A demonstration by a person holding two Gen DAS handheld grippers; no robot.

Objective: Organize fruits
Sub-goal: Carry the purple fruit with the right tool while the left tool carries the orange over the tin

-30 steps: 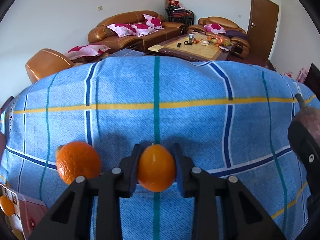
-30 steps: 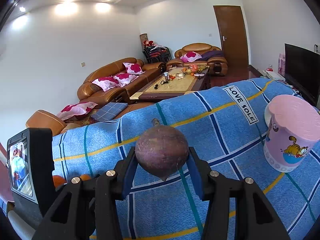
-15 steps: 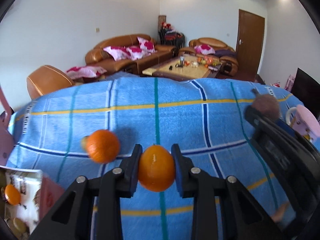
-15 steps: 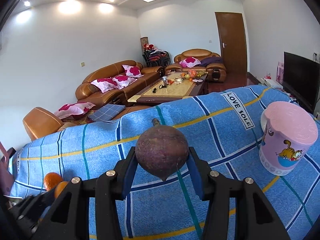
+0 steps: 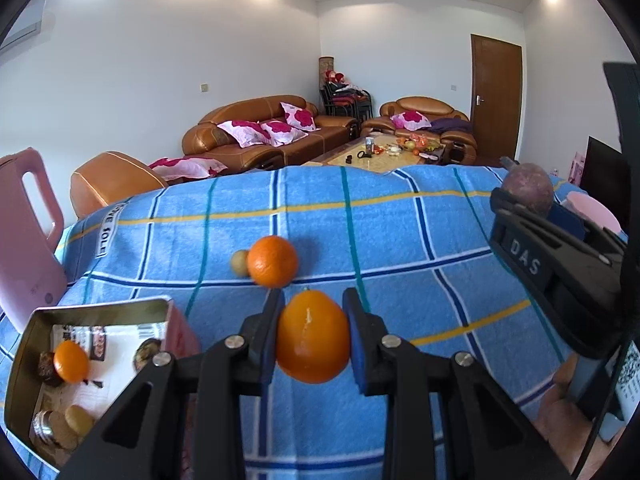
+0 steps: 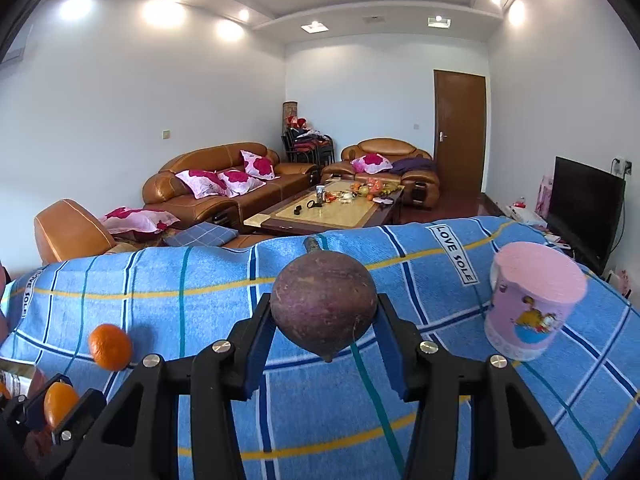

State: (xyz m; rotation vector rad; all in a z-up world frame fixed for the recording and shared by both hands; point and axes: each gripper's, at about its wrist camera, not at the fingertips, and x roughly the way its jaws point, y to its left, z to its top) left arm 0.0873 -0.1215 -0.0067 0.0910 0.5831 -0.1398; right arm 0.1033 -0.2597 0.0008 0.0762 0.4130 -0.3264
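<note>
My left gripper (image 5: 314, 334) is shut on an orange (image 5: 313, 338) and holds it above the blue checked cloth (image 5: 400, 248). A second orange (image 5: 272, 261) lies on the cloth just ahead, with a small pale fruit (image 5: 239, 263) beside it. An open tin box (image 5: 96, 312) at the lower left holds another orange (image 5: 71, 361) and snacks. My right gripper (image 6: 324, 340) is shut on a round purple fruit (image 6: 323, 311), held above the cloth. The right gripper also shows in the left wrist view (image 5: 532, 216), and the left gripper in the right wrist view (image 6: 60, 400).
A pink cup (image 6: 532, 300) stands on the cloth at the right. A pink jug (image 5: 28, 232) stands at the far left by the tin. Beyond the cloth are brown sofas (image 6: 224, 184), a coffee table (image 6: 332, 212) and a TV (image 6: 584, 200).
Both grippers have risen and pulled back with their fruit. The loose orange now lies further ahead of the left gripper, and the tin box and pink jug have come into view.
</note>
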